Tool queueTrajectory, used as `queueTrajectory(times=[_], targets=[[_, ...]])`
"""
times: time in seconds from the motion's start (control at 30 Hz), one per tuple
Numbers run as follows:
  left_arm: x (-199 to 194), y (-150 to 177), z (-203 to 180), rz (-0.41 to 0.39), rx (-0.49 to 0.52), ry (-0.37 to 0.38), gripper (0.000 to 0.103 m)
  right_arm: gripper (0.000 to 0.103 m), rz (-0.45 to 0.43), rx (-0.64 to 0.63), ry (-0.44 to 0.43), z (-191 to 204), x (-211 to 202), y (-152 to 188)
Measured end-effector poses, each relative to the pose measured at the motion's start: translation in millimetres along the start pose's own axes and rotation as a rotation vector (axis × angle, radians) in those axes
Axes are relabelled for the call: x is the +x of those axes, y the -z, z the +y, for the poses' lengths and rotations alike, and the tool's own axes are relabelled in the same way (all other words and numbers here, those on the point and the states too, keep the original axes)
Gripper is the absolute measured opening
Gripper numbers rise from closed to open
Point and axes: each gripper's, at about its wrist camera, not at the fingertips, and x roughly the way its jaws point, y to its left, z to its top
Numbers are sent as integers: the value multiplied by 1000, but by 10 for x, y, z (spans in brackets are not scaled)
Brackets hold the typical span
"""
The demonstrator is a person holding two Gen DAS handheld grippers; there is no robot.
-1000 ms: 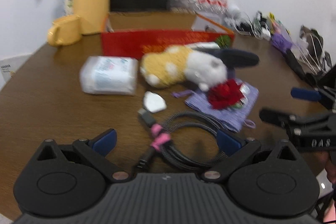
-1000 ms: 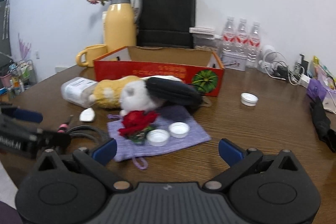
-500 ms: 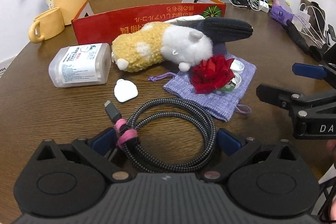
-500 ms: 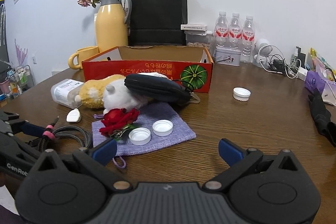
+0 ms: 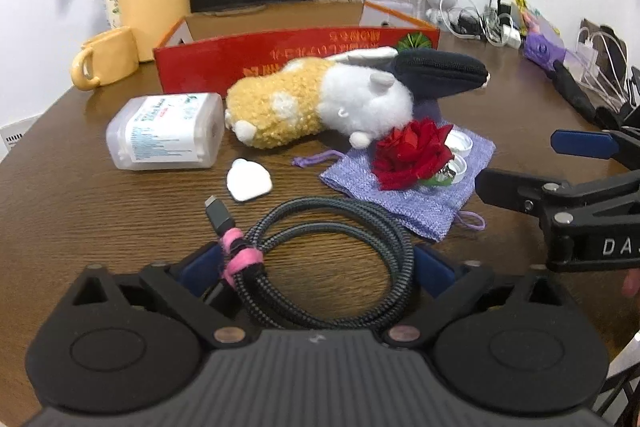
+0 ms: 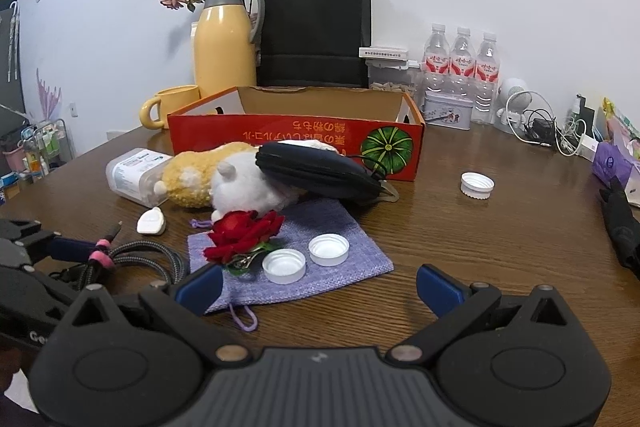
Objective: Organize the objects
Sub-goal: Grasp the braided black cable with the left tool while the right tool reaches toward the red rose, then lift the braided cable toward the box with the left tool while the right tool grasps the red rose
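A coiled black braided cable [image 5: 332,259] with a pink tie lies on the wooden table between the fingers of my open left gripper [image 5: 316,267]; it also shows in the right wrist view [image 6: 132,257]. Beyond it lie a white charger plug [image 5: 248,180], a plastic wipes box [image 5: 166,137], a yellow-and-white plush toy [image 5: 316,103], a black pouch [image 5: 440,71], and a purple cloth bag [image 5: 416,187] bearing a red rose [image 5: 412,153] and two white caps [image 6: 306,259]. My right gripper [image 6: 318,285] is open and empty over the bag's near edge.
An open red cardboard box [image 6: 296,131] stands behind the toy. A yellow jug [image 6: 224,43], yellow mug [image 6: 168,105], black paper bag [image 6: 316,31], water bottles [image 6: 462,63] and cables [image 6: 548,131] line the back. A loose white cap [image 6: 476,185] lies at right.
My left gripper has moved forward, so the coiled cable now lies between its open fingers. The right gripper has dropped slightly towards the purple bag.
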Motion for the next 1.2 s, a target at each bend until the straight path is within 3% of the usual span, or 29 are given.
queueTrajectory(times=[0.3,0.6,0.77,0.9,1.03,1.1,1.2], targets=[[-132,17,223,-43,-63,-9,93,103,-4,-7,-1,54,9,-35],[-356,-63,555,-126,-138,-62,94,103,-7,-28,-62,163,156,-70],[-406,-69,679,-144,-164,-71,94,98,6,-56,-56,261,320,-110],[-410,-61,704,-150,-165,-54,94,90,21,-65,-64,300,412,-148],[-414,-61,708,-156,-166,-39,94,65,17,-104,-103,370,442,-168],[-421,-57,710,-160,-164,-30,94,60,8,-124,-119,399,449,-179],[-444,-54,707,-166,-161,-25,94,39,0,-149,-115,432,441,-185]])
